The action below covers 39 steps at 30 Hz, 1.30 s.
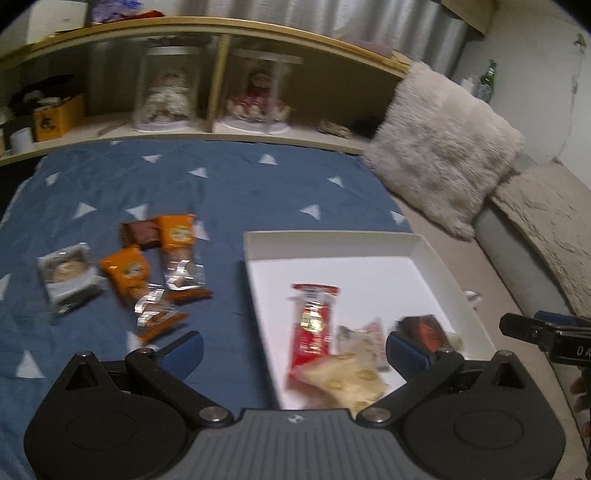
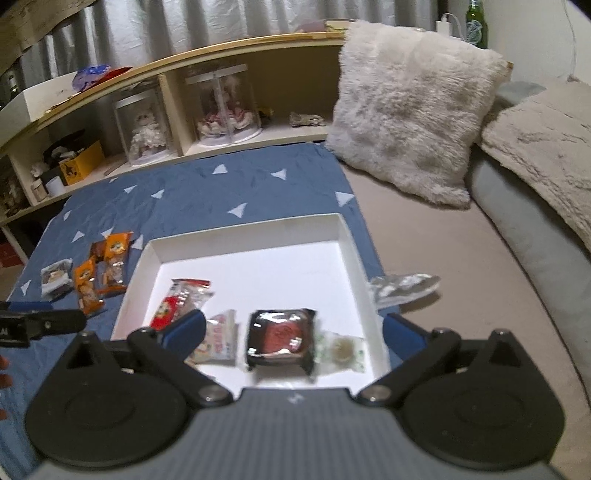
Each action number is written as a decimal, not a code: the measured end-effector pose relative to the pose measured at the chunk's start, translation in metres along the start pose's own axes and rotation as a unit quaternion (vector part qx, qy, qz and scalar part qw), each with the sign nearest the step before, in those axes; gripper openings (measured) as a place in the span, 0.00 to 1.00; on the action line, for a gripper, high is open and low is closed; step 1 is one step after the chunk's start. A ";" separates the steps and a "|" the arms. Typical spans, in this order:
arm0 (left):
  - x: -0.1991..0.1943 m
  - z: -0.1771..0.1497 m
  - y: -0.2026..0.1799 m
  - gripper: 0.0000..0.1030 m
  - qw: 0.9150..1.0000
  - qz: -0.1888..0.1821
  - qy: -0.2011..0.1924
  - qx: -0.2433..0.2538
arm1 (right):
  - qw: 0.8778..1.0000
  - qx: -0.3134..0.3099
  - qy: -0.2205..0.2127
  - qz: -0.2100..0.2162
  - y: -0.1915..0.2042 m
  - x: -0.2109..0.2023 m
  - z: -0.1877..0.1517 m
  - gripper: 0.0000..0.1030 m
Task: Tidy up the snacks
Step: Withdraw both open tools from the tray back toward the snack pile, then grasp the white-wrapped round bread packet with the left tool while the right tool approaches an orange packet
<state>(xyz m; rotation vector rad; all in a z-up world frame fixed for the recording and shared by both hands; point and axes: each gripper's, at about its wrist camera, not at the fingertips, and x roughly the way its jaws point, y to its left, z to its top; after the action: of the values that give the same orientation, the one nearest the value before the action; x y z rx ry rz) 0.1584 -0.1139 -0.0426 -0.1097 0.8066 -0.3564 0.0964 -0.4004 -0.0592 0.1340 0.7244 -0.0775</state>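
Note:
A white shallow box (image 1: 332, 243) (image 2: 243, 236) lies on a blue bedspread. In it lie a red packet (image 1: 312, 325) (image 2: 166, 314), a pale packet (image 1: 360, 339) (image 2: 218, 339), a dark packet with a red middle (image 1: 424, 330) (image 2: 282, 338), a green-white packet (image 2: 341, 350) and a yellow packet (image 1: 343, 376). Left of the box lie two orange packets (image 1: 127, 273) (image 2: 86, 284), a brown packet (image 1: 142, 232) and a clear-wrapped biscuit (image 1: 68, 275) (image 2: 55, 280). My left gripper (image 1: 295, 350) is open over the box's near left edge. My right gripper (image 2: 293, 330) is open above the dark packet.
A fluffy pale cushion (image 1: 439, 155) (image 2: 410, 107) leans at the back right. A wooden shelf (image 1: 221, 37) with two doll cases (image 1: 166, 92) runs along the back. A crumpled clear wrapper (image 2: 402, 286) lies right of the box. A green bottle (image 2: 476, 24) stands behind the cushion.

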 end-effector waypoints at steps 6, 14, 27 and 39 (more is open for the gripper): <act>-0.014 0.004 0.042 1.00 0.999 0.022 -0.012 -0.028 | 1.000 -0.009 0.006 0.019 0.032 0.014 0.005 1.00; -0.028 0.007 0.099 1.00 0.996 0.062 -0.021 -0.062 | 0.998 -0.037 0.003 0.059 0.088 0.035 0.012 1.00; -0.022 0.009 0.181 1.00 0.985 0.127 -0.035 -0.109 | 0.987 -0.079 0.010 0.137 0.180 0.080 0.014 1.00; 0.033 0.026 0.232 1.00 0.970 0.136 -0.010 -0.200 | 0.975 -0.114 0.012 0.191 0.248 0.133 0.002 1.00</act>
<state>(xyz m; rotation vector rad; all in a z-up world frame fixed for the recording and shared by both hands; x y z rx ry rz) 0.2606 0.0904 -0.1007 -0.3746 0.8537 0.0701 0.2257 -0.1590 -0.1223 0.0522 0.7162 0.3739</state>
